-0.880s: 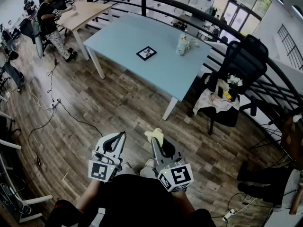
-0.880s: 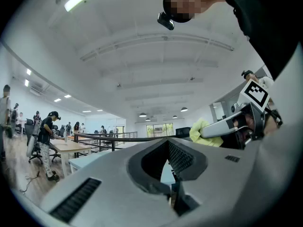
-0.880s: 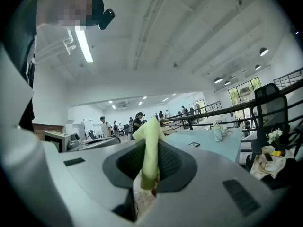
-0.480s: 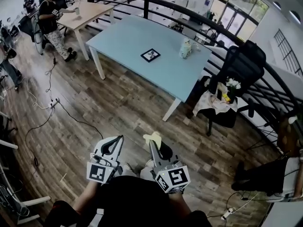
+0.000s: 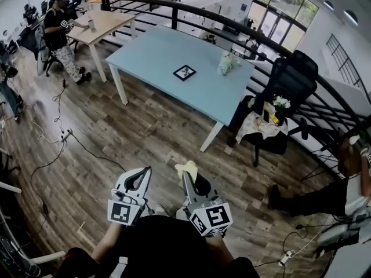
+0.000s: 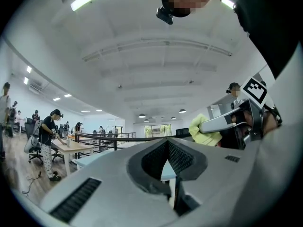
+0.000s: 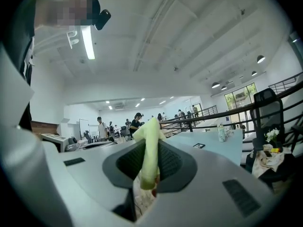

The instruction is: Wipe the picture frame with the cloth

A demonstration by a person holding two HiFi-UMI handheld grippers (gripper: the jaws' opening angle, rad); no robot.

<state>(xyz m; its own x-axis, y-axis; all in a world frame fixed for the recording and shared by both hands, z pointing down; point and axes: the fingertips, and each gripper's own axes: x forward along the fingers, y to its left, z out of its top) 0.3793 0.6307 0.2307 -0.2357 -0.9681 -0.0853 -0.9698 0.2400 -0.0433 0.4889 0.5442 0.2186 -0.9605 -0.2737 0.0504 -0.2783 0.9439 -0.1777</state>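
While the right tongs (image 5: 187,176) pinch the yellow cloth (image 5: 186,167), the left tongs (image 5: 147,171) sit pressed together and empty; the picture frame (image 5: 184,72) lies on the blue bench (image 5: 152,51) at twelve o'clock, well apart.

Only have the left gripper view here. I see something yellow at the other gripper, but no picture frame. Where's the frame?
Observer: The head view shows the picture frame lying flat on the light blue table, far out ahead.
Operator: Is the yellow thing actually gripped?
Observer: Yes. In the right gripper view, the right gripper is shut on the yellow cloth, which sticks up past the jaw tips.
Operator: Anything else on that table?
Observer: One small pale object stands right of the frame in the head view, apart from it. It's too small to identify.
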